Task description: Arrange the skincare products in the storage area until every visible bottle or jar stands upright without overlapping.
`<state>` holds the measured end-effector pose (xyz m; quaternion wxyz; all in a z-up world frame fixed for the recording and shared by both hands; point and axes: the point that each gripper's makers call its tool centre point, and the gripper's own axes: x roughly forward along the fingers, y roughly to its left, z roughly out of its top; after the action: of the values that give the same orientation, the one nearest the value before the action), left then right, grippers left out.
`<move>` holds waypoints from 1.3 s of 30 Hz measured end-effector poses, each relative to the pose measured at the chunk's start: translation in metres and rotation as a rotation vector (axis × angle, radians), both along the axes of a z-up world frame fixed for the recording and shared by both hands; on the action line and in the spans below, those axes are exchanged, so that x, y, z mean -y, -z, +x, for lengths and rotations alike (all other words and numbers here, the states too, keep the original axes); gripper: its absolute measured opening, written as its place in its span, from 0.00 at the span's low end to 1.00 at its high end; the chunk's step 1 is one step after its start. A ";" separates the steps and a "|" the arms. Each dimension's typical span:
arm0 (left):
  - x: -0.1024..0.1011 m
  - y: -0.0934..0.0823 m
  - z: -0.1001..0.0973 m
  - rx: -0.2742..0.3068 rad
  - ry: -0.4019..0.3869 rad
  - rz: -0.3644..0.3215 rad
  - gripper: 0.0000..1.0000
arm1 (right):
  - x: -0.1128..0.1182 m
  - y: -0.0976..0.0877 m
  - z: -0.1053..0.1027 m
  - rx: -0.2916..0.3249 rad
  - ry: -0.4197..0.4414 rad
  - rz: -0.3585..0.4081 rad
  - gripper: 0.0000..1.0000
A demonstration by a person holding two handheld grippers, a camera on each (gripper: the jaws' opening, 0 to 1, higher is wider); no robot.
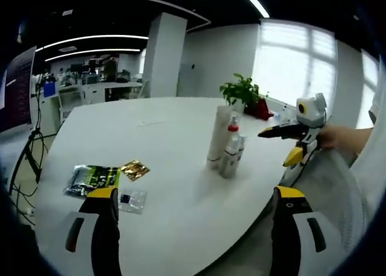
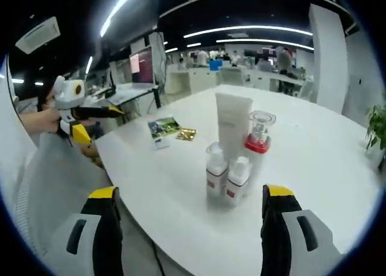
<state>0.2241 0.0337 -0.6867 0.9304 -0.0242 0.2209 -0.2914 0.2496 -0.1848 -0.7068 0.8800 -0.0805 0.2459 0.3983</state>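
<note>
Several skincare products stand upright in a tight cluster on the white round table (image 1: 163, 143). The cluster holds a tall white tube (image 1: 217, 134) (image 2: 234, 128), a bottle with a red collar (image 1: 233, 136) (image 2: 258, 142), and two small white bottles (image 2: 216, 175) (image 2: 237, 181) in front. My left gripper (image 1: 196, 193) is open and empty, well short of the cluster. My right gripper (image 2: 190, 193) is also open and empty, at the table edge near the small bottles. Each gripper shows in the other's view: the right gripper (image 1: 283, 131), the left gripper (image 2: 96, 112).
Flat sachets lie on the table away from the bottles: a green-black packet (image 1: 91, 179) (image 2: 163, 127), a gold one (image 1: 134, 169) (image 2: 186, 134) and a small clear one (image 1: 131, 199). A potted plant (image 1: 242, 92) stands behind the cluster. A person's hand (image 1: 341, 137) holds the right gripper.
</note>
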 end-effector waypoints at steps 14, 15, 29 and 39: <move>-0.049 0.029 0.030 -0.121 -0.201 -0.024 0.99 | 0.007 0.006 0.006 -0.040 0.037 0.002 0.95; -0.053 0.031 0.032 -0.128 -0.215 -0.026 0.99 | 0.007 0.006 0.005 -0.040 0.039 0.001 0.94; -0.094 0.070 0.073 -0.227 -0.380 0.029 0.99 | 0.008 0.017 0.001 -0.092 0.042 -0.015 0.94; -0.113 0.094 0.103 -0.328 -0.583 0.030 0.97 | 0.006 0.021 -0.001 -0.112 0.035 -0.016 0.94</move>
<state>0.3271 0.1463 -0.7808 0.9270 -0.1191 0.3557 -0.0019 0.2489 -0.1907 -0.7281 0.8710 -0.0609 0.2995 0.3848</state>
